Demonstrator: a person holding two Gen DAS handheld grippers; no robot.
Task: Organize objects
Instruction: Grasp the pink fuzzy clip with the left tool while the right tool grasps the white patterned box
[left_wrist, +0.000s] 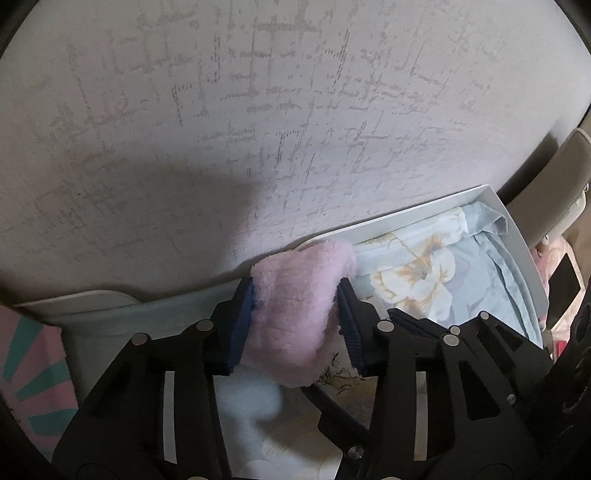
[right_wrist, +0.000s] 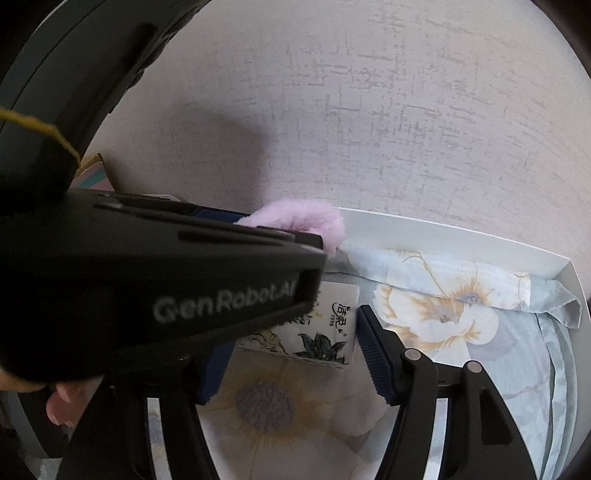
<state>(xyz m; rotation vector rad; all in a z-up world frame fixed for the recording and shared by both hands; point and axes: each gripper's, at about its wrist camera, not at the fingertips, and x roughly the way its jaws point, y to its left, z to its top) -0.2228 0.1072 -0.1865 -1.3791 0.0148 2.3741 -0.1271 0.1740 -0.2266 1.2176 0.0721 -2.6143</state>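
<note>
At the far left of the left wrist view lies one pink and teal striped cloth (left_wrist: 33, 365), only partly in frame; just right of it runs the pale rim of one white box (left_wrist: 517, 236), whose far wall lines up against the textured grey wall (left_wrist: 258, 110); in the middle, the left gripper (left_wrist: 295, 317) has its two blue-padded fingers (left_wrist: 240, 325) clamped on one pink fluffy cloth (left_wrist: 295, 295), which bulges up between the pads and hangs down below them, held over the near-left part of the box; beneath it a pale blue soft patch shows, too blurred to name; to the right one floral fabric (left_wrist: 424, 277), pale blue with white and tan blossoms, lines the box and folds up against its right wall; further right, outside the box, a few pink and dark things are too small to tell.

In the right wrist view the black body of the left gripper (right_wrist: 159, 280) crosses the left half, the pink fluffy cloth (right_wrist: 306, 221) peeking over its tip by the box's far wall (right_wrist: 443, 236); below it sits one small tissue packet (right_wrist: 317, 332) with dark leaf print, resting on the floral fabric (right_wrist: 443, 317); the right gripper (right_wrist: 291, 354) hovers over that packet with its two fingers (right_wrist: 376, 354) spread apart, holding nothing.
</note>
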